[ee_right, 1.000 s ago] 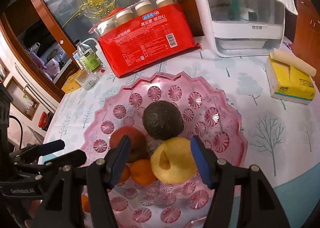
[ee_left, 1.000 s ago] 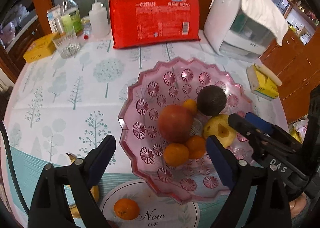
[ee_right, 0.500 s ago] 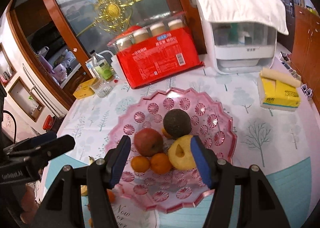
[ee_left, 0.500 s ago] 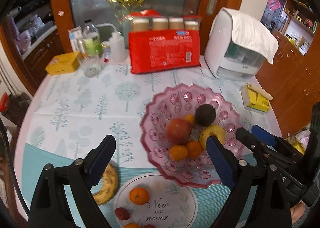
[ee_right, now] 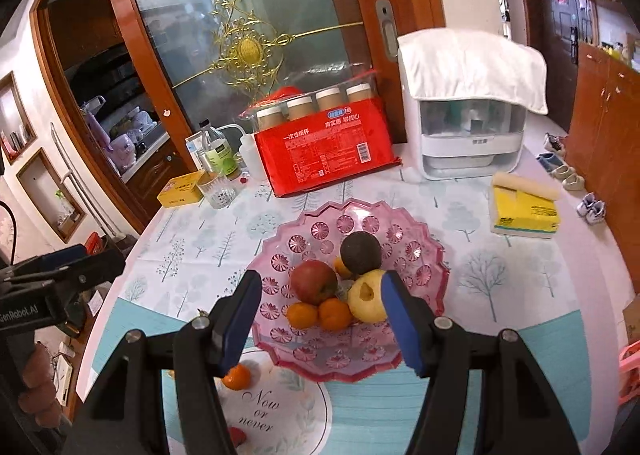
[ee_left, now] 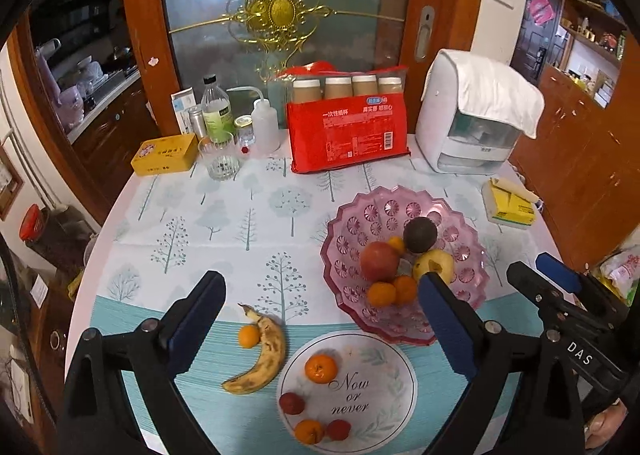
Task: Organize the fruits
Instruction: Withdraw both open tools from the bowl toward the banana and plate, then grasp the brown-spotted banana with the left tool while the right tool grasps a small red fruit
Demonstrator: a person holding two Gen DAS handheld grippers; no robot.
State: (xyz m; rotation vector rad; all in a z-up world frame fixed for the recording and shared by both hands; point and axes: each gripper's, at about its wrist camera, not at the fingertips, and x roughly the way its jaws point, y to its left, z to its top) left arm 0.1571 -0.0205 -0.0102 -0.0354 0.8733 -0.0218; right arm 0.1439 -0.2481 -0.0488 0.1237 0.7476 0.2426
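Pink glass bowl [ee_left: 472,287] holds six fruits; both claws, left [ee_left: 320,319] and right [ee_right: 320,319], gape empty.

One pink bowl [ee_left: 404,329]; one banana [ee_left: 262,357]; six oranges [ee_left: 320,368]; one avocado [ee_left: 420,234]; two red plums [ee_left: 291,403]; four bottles [ee_left: 306,89].

This is a home, a dining corner just outside a kitchen. A round table [ee_left: 248,215] with a tree-printed cloth takes up the middle. At 12 o'clock stands a wooden-framed glass door [ee_left: 280,15] with a gold ornament; at 10 o'clock, through an opening, a kitchen counter [ee_left: 104,95] carries dishes. Wooden cabinets [ee_left: 580,159] run along 3 o'clock. Small shoes [ee_right: 560,171] lie on the floor at 2 o'clock in the right wrist view. A tissue pack [ee_left: 510,205] lies on the table.
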